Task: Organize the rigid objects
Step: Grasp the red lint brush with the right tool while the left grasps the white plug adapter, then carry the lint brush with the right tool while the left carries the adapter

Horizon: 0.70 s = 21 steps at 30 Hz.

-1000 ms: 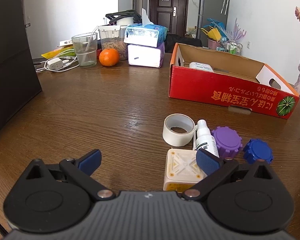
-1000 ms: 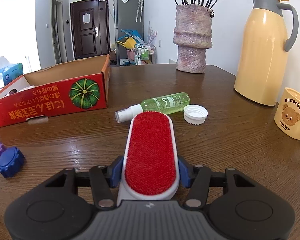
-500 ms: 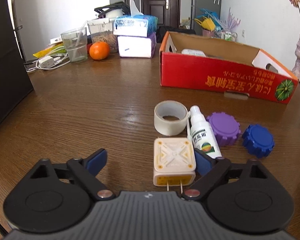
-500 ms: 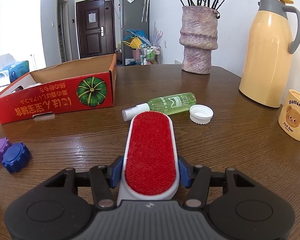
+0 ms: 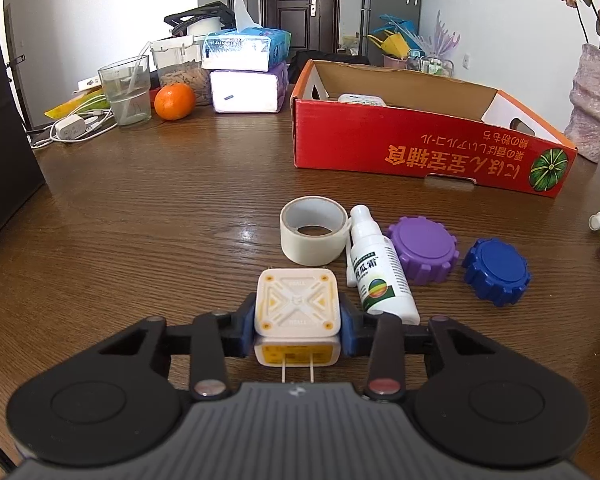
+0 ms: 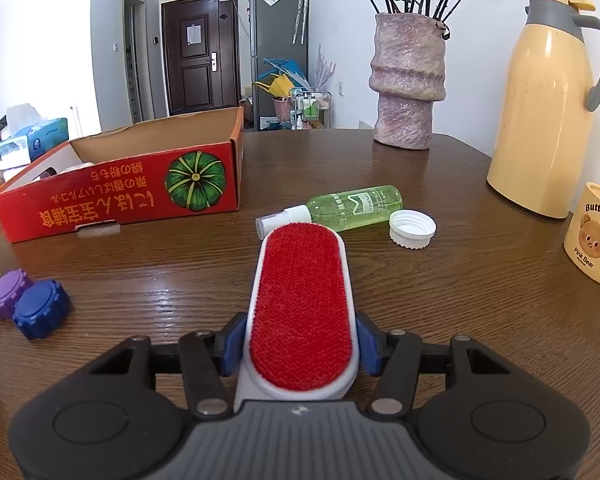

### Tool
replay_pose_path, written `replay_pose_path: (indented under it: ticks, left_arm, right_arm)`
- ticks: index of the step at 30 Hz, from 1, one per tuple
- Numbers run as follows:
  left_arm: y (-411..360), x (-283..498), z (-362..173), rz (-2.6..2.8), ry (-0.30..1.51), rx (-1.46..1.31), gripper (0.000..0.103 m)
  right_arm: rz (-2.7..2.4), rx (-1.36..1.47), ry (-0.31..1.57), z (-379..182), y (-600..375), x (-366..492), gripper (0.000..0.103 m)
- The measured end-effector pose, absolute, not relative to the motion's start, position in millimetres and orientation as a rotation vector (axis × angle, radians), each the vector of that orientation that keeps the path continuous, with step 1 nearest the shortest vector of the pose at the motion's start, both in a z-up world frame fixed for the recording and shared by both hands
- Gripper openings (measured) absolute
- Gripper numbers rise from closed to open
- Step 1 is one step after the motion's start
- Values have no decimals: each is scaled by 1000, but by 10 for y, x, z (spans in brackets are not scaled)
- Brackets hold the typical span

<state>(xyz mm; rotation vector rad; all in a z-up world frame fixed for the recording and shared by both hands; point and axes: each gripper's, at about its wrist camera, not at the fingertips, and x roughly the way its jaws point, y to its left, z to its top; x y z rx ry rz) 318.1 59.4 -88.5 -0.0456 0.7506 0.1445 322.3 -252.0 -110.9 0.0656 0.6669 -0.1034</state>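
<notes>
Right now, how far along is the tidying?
Done: only one white item shows inside the red box. In hand: left gripper shut on the charger, right gripper shut on the brush. Left on the table: tape, white bottle, purple cap, blue cap, green bottle, white cap.

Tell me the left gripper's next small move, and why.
Probably lift straight up: the left gripper is shut on the white plug adapter, which appears to rest on the table, and the red box lies ahead.
</notes>
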Motion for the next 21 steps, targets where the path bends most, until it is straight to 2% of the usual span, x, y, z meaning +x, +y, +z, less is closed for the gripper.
replay_pose_path:
  ticks: [21]
  left_arm:
    - [614,2975,-700,141,672,-84,40]
  right_arm:
    - [-42,93,574,-961,-2374,2966,55]
